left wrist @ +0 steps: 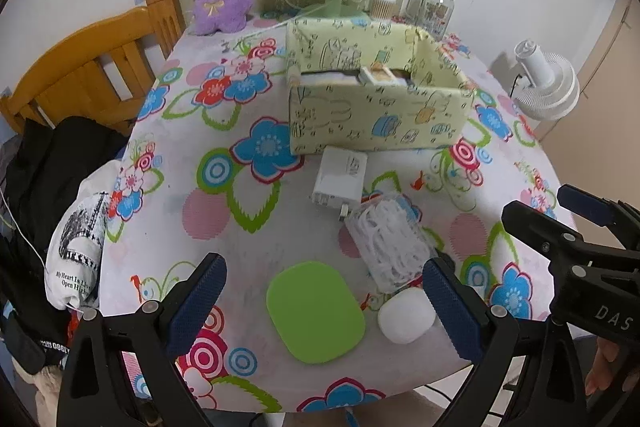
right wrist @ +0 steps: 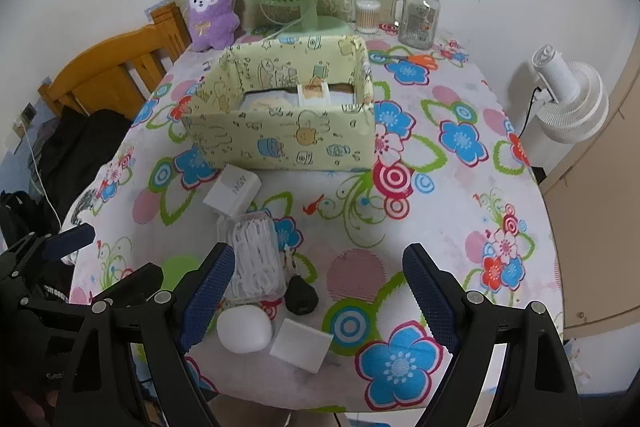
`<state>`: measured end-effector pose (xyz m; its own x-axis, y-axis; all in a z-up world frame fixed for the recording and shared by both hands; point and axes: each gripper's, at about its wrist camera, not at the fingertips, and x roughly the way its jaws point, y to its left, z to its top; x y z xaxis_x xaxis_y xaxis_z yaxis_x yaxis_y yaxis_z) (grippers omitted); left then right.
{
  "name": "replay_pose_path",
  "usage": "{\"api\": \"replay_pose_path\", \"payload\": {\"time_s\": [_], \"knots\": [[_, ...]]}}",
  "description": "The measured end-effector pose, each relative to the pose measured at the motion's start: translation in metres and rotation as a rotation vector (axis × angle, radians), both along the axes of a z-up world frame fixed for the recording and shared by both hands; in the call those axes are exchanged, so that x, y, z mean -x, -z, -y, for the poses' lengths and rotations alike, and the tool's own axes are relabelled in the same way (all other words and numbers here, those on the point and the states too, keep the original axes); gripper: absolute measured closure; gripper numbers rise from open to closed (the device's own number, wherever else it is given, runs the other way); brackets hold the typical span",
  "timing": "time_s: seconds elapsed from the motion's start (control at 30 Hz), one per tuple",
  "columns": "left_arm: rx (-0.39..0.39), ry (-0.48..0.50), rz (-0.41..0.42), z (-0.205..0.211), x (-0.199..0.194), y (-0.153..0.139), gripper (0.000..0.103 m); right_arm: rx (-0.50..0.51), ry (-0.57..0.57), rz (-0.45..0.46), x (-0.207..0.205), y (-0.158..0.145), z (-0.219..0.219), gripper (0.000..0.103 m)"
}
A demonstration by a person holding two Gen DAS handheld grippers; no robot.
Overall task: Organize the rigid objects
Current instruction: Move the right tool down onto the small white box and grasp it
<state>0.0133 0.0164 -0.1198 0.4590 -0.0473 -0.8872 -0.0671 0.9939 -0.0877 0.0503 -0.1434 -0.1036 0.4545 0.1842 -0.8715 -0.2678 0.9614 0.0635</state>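
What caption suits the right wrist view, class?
Open right gripper above loose items near a patterned box on a floral tablecloth.

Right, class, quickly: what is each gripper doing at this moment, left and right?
Left gripper: open, holding nothing, above the green oval case.
Right gripper: open, holding nothing, above the black car key.

Inside the patterned box (left wrist: 372, 115), its front wall hides all but the tops of the contents, too little to name them; in front of the box, the right wrist view shows only a sliver of the green pad (right wrist: 180, 267) behind the left gripper (right wrist: 76, 239); the charger (right wrist: 234, 191) print is unreadable.
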Motion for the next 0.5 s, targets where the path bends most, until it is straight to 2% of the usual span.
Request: {"api": "replay_pose_path", "payload": {"time_s": [0.5], "knots": [[-0.009, 0.006, -0.08, -0.005, -0.002, 0.042, 0.004, -0.005, 0.025, -0.024, 0.007, 0.04, -0.001, 0.015]]}}
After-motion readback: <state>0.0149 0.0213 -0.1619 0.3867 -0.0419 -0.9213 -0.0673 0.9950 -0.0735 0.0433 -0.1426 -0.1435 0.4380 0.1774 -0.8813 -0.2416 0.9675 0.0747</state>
